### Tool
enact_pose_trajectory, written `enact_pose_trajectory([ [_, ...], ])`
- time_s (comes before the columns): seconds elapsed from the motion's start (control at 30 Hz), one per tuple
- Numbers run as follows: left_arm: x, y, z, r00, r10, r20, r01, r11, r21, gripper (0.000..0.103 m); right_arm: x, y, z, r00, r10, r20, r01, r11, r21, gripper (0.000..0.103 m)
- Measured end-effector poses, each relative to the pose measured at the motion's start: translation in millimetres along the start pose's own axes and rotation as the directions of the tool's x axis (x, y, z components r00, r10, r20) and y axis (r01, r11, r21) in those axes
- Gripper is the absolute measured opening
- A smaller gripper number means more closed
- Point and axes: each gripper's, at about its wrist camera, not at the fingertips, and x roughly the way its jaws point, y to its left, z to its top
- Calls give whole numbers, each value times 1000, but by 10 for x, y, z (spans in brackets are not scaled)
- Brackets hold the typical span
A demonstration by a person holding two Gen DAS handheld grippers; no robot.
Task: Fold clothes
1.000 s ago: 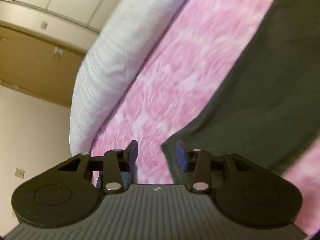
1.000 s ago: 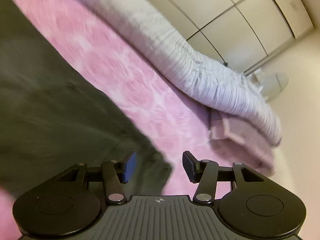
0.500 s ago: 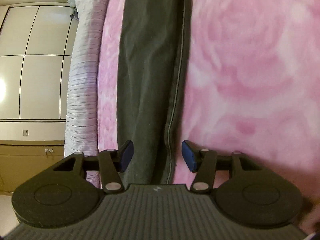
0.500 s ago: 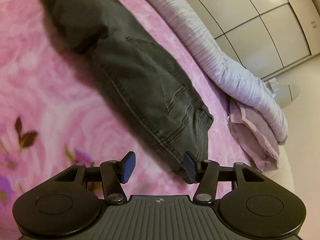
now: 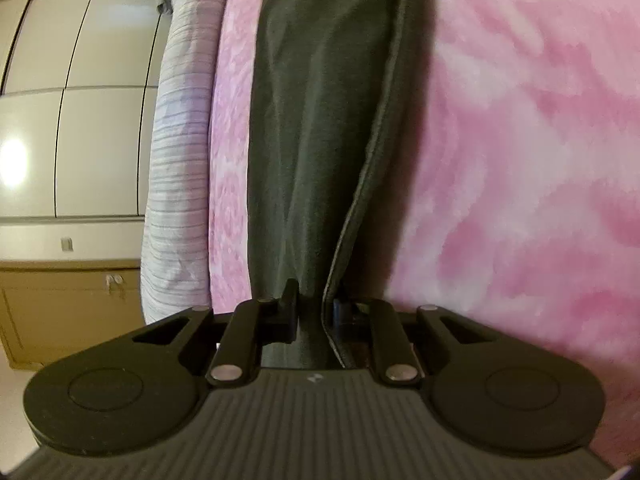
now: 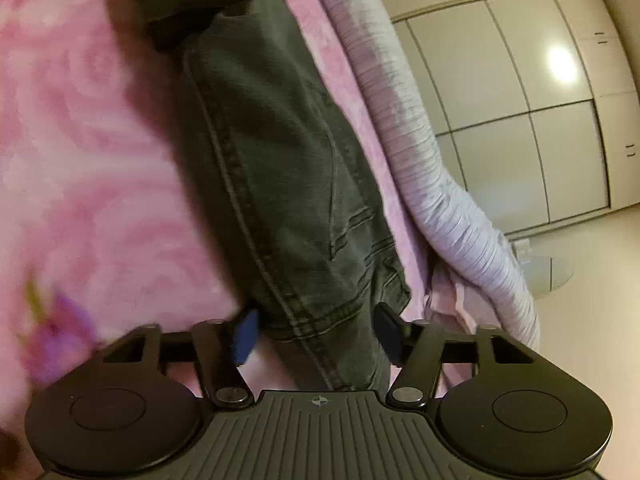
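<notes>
Dark jeans lie long on a pink bed, with a gripper at each end.

Left wrist view: the left gripper (image 5: 316,312) is nearly closed and pinches a fold of the jeans (image 5: 320,120) at the leg end. The jeans run away from it in a long strip on the pink blanket (image 5: 520,160). A striped quilt (image 5: 180,160) lies beside the blanket, with white cupboard doors (image 5: 80,120) past it.
Right wrist view: the right gripper (image 6: 316,330) is wide open, one finger on each side of the waist end of the jeans (image 6: 280,180), not squeezing it. I cannot tell if the fingers touch the cloth. The blanket (image 6: 100,180) lies under the jeans and the quilt (image 6: 420,152) lies past them.
</notes>
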Motion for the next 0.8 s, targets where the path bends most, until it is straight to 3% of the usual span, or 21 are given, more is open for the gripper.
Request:
enact_pose_trajectory([
  [0.17, 16, 189, 52, 999, -49, -23, 48, 998, -43, 13, 27, -81, -51, 1000, 21, 8, -21, 1000, 2, 63],
  [0.27, -46, 255, 55, 998, -55, -31, 55, 998, -23, 13, 43, -129, -81, 999, 33, 13, -33, 999, 2, 63],
  [0.43, -48, 216, 72, 998, -56, -39, 57, 998, 19, 13, -40, -45, -205, 1000, 12, -1, -13, 999, -36, 63],
  [0.7, 15, 125, 90, 996, -70, -54, 70, 998, 8, 10, 231, -139, -228, 999, 6, 33, -3, 997, -82, 62],
  [0.73, 15, 115, 91, 996, -70, -55, 70, 998, 6, 10, 257, -155, -234, 1000, 8, 26, -5, 997, -80, 54],
  [0.77, 15, 104, 91, 996, -70, -57, 70, 998, 5, 9, 283, -171, -239, 1000, 9, 19, -8, 997, -78, 36],
  [0.8, 15, 94, 92, 996, -70, -58, 70, 998, 3, 8, 285, -171, -235, 1000, 9, 12, -8, 997, -75, 35],
])
